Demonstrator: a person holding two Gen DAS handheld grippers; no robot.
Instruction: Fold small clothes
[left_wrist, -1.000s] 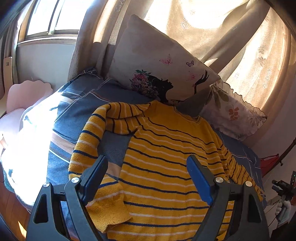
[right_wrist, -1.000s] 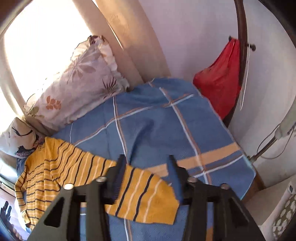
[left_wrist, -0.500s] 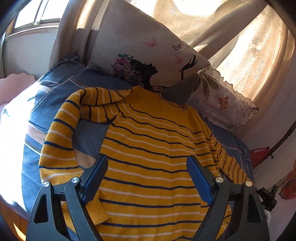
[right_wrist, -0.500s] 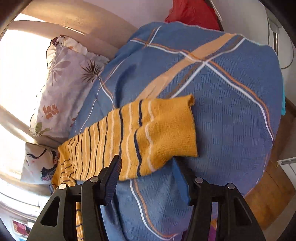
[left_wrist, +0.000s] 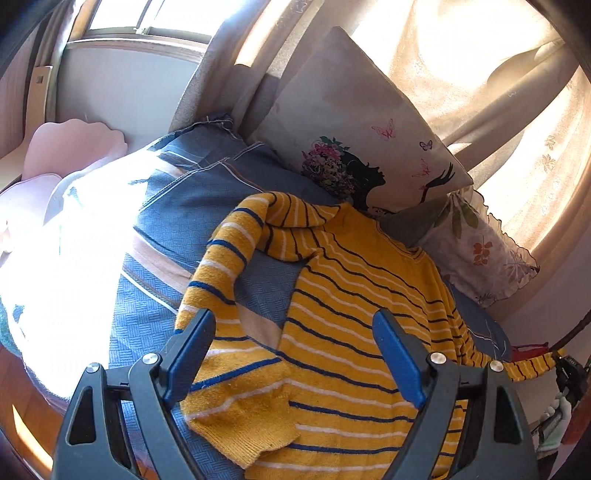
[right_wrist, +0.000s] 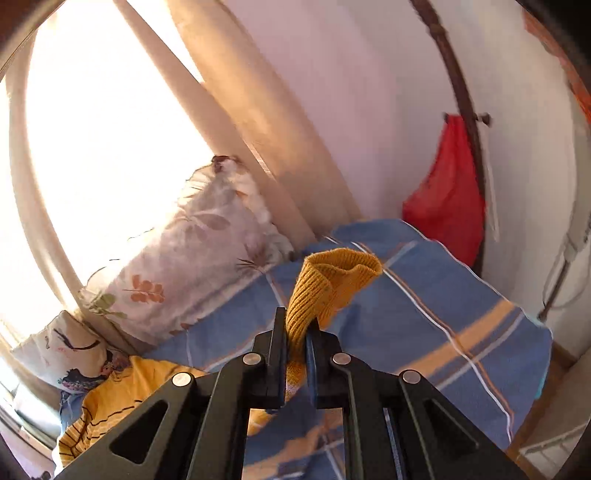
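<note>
A yellow striped sweater (left_wrist: 354, 332) is spread on the blue checked bed cover (left_wrist: 177, 221), its neck toward the pillows (left_wrist: 354, 140) at the top of the left wrist view, so that it can be folded flat.

The right sleeve cuff (right_wrist: 332, 280) is clamped between the fingers of the right gripper (right_wrist: 295, 332), which have just been closing on it. In the right wrist view the cuff is seen bunched and standing up from the fingers at frame centre. In the left wrist view the same sleeve is stretched toward the right edge of the frame. Judged from this, the sleeve is held so that it can be carried across the body as the first fold.

The fingers of the left gripper (left_wrist: 295, 358) are held wide apart with nothing clamped. The left sleeve cuff (left_wrist: 243, 417) and the lower body of the sweater are seen between them in the lower centre of the frame. The left sleeve is curved outward and back down, not yet folded in.
</note>
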